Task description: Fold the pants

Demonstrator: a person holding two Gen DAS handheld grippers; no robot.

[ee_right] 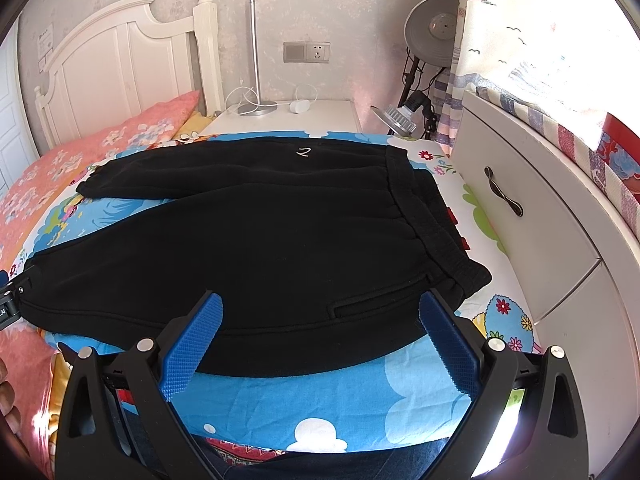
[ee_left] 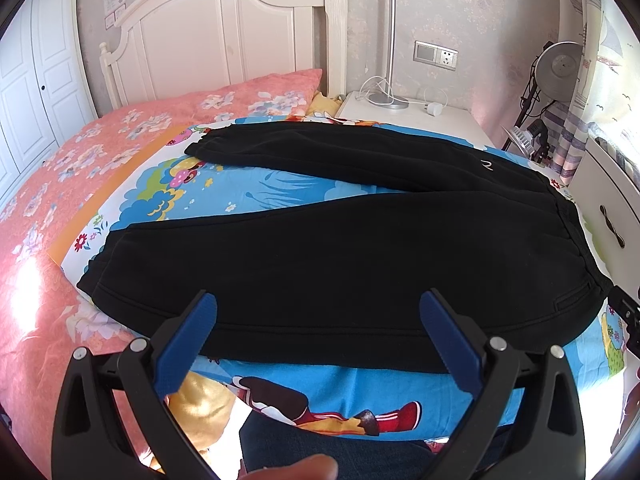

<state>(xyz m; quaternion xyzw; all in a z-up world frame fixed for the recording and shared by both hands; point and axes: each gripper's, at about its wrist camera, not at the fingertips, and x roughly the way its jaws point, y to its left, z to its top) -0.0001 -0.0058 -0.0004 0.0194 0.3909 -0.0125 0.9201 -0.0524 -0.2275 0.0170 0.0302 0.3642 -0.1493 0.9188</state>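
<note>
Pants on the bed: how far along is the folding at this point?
Done: black pants lie spread flat on the cartoon sheet, legs apart. In hand: nothing; the left gripper and right gripper are open at the near edge. Left: every fold.

The pants [ee_left: 320, 248] lie spread flat on a sheet [ee_left: 280, 188] on the bed [ee_left: 48, 184], legs splayed apart toward the left, waistband [ee_right: 416, 208] toward the right. Both claws hang over the near edge of the pants, the left claw [ee_left: 318, 308] by the nearer leg, the right claw [ee_right: 320, 308] by the hip pocket [ee_right: 380, 296], each with its jaws spread wide and gripping nothing. Behind the pants, a pillow [ee_left: 256, 96] lies against the headboard [ee_left: 216, 36]. Right of the headboard stands a nightstand [ee_right: 320, 120] bearing a lamp base [ee_right: 258, 110]. A drawer cabinet [ee_right: 532, 208] stands right of the bed, beside the waistband.
</note>
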